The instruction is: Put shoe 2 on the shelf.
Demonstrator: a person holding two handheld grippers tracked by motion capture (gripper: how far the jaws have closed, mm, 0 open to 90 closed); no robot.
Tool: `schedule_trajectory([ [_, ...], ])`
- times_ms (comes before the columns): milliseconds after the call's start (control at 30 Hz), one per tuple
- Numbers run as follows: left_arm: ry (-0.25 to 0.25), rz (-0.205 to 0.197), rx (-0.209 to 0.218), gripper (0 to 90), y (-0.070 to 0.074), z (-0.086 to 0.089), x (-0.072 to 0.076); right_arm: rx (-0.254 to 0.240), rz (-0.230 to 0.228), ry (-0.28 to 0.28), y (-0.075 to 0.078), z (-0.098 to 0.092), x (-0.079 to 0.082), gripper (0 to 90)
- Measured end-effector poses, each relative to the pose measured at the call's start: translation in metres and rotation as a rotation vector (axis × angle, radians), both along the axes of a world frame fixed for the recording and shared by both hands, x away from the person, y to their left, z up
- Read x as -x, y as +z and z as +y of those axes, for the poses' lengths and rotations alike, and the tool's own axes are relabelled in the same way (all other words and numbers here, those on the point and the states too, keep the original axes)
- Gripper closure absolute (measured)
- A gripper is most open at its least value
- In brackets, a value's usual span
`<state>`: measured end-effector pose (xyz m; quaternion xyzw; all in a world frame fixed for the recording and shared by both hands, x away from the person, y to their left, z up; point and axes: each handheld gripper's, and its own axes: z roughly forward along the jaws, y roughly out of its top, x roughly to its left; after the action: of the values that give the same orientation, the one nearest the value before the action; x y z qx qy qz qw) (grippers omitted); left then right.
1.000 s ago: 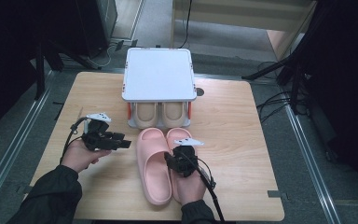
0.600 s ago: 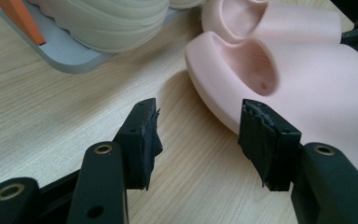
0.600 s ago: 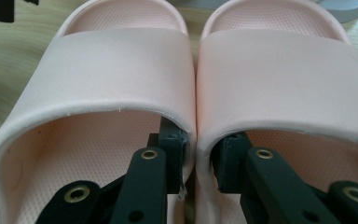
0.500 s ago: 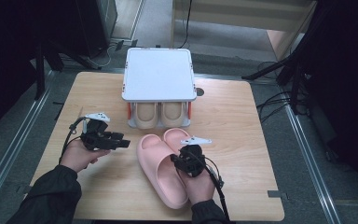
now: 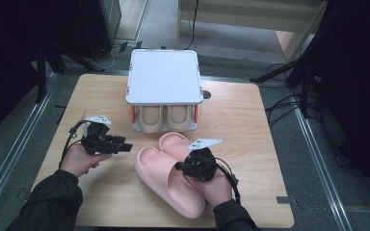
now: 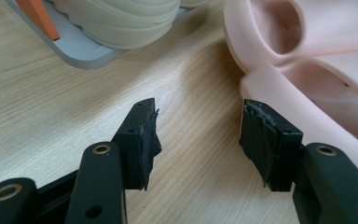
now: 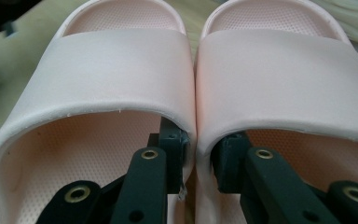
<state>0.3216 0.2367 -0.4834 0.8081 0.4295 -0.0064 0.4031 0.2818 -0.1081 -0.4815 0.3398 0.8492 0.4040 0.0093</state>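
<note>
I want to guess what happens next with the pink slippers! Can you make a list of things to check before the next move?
1. Right gripper pinches both pink slippers by their touching inner walls, one jaw inside each: ok; its jaws have just been closing.
2. Slippers side by side, not slipping apart: ok.
3. Left gripper open, nothing between its jaws: ok.
4. Left gripper apart from the slippers, out of the way: ok.
5. Bottom level of the white rack free: not ok, the beige slippers fill it.
6. Rack top bare for the pink pair: ok.
</note>
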Motion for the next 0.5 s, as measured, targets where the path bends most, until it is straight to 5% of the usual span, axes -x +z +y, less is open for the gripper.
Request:
schedule_trajectory([
  [300,0.014,-0.004,-0.005,44.9,0.0,0.005,0.001,-0.063,0.033,0.201,-0.002,0.01,-0.008,77.0],
  [500,0.035,-0.006,-0.011,43.9,-0.001,0.014,0.009,-0.056,-0.019,0.295,0.003,0.018,-0.012,76.8],
])
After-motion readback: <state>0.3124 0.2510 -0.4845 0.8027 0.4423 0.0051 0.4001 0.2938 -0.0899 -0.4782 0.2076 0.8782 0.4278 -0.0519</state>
